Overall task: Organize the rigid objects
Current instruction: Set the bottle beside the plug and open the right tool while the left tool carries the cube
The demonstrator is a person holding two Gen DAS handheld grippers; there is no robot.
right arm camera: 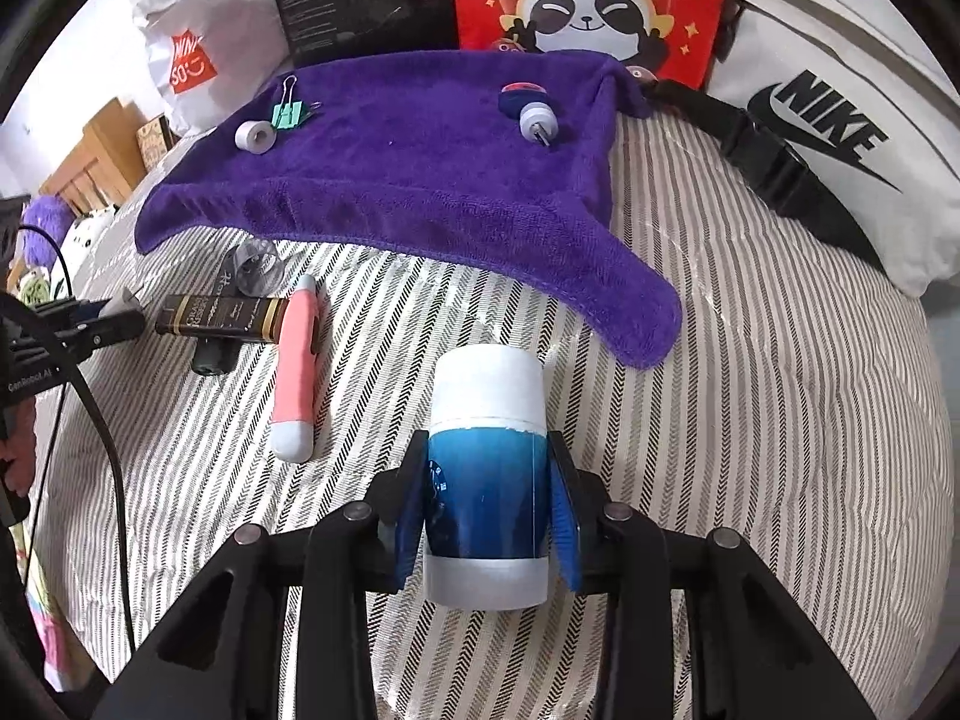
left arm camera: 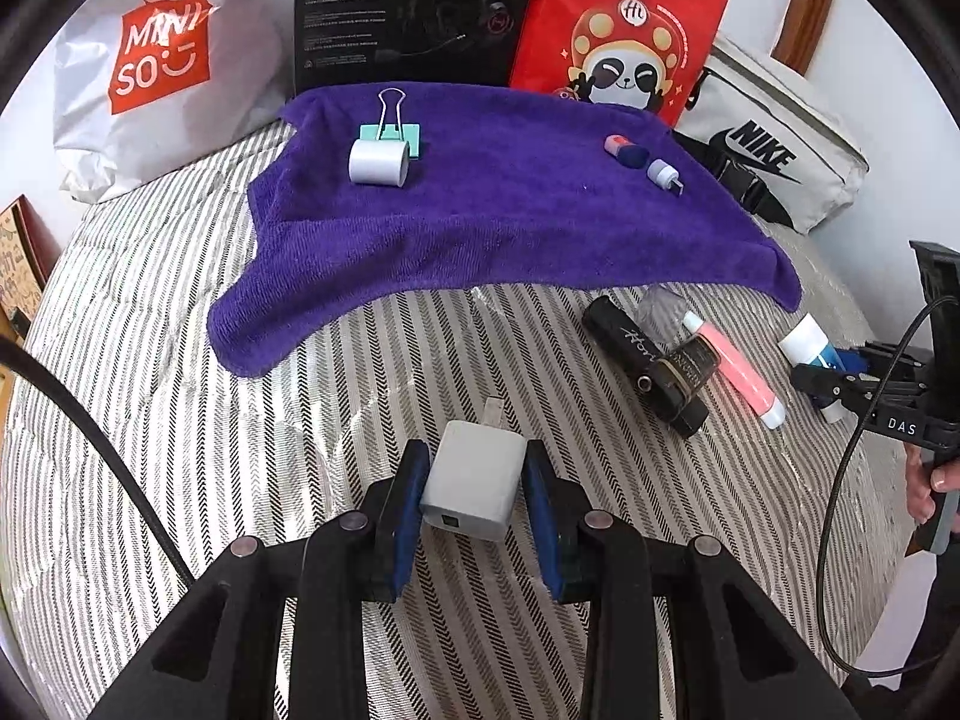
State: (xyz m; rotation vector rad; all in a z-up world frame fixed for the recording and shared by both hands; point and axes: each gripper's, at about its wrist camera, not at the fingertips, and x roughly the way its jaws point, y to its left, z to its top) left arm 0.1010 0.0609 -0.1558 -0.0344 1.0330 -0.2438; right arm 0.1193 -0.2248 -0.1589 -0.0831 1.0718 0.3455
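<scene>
My left gripper (left arm camera: 475, 483) is shut on a white USB charger (left arm camera: 474, 486), held just above the striped bedcover. My right gripper (right arm camera: 489, 495) is shut on a blue-and-white glue stick (right arm camera: 487, 480), which also shows in the left wrist view (left arm camera: 811, 353). A purple towel (left arm camera: 480, 204) lies ahead, bearing a white tape roll (left arm camera: 378, 162), a teal binder clip (left arm camera: 390, 129), a pink-and-navy eraser (left arm camera: 624, 150) and a small white plug (left arm camera: 663, 174). On the bedcover lie a pink tube (right arm camera: 294, 369), a brown tube (right arm camera: 222, 317), a black tube (left arm camera: 618, 339) and a clear cap (right arm camera: 255, 267).
Behind the towel stand a white MINISO bag (left arm camera: 156, 60), a black box (left arm camera: 408, 6), a red panda bag (left arm camera: 624, 30) and a white Nike pouch (left arm camera: 774, 162). The left gripper shows at the left edge of the right wrist view (right arm camera: 90, 324).
</scene>
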